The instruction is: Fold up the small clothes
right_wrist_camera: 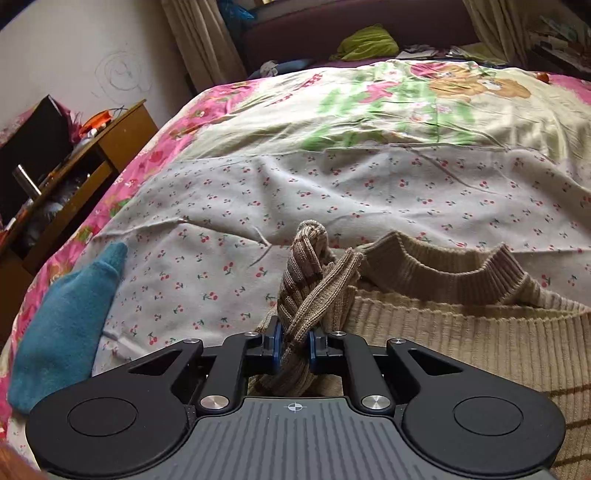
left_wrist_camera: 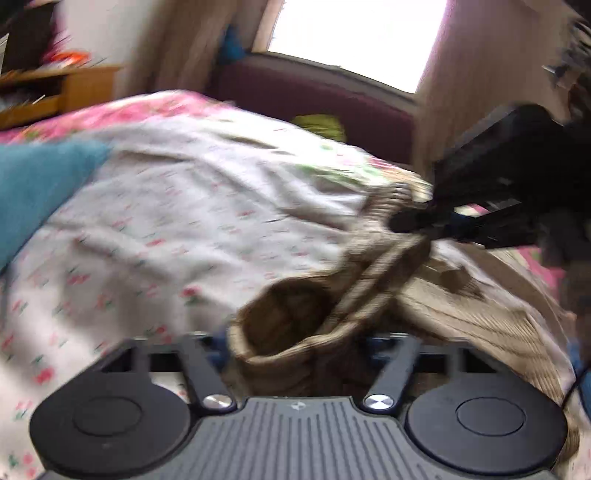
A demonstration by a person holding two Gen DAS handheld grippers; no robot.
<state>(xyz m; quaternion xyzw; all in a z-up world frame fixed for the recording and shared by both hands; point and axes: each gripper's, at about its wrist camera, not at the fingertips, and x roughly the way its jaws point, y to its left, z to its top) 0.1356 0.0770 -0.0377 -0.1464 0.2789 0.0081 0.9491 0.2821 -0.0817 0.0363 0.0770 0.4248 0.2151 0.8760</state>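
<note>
A beige ribbed knit sweater (right_wrist_camera: 461,332) lies on the cherry-print sheet (right_wrist_camera: 332,192), collar (right_wrist_camera: 443,273) toward the headboard. My right gripper (right_wrist_camera: 295,350) is shut on a twisted strip of its knit, which stands up between the blue pads (right_wrist_camera: 277,350). The left wrist view is blurred. There the sweater (left_wrist_camera: 461,317) trails to the right, and a round sleeve opening (left_wrist_camera: 288,317) fills the gap between my left gripper's (left_wrist_camera: 295,350) jaws, hiding the fingertips. My right gripper (left_wrist_camera: 406,221) shows there as well, pinching the knit higher up.
A teal cloth (right_wrist_camera: 66,325) lies at the bed's left edge, and a green cloth (right_wrist_camera: 365,42) by the dark red headboard (right_wrist_camera: 314,29). A cluttered wooden side table (right_wrist_camera: 92,158) stands left of the bed. A bright window (left_wrist_camera: 354,37) is behind.
</note>
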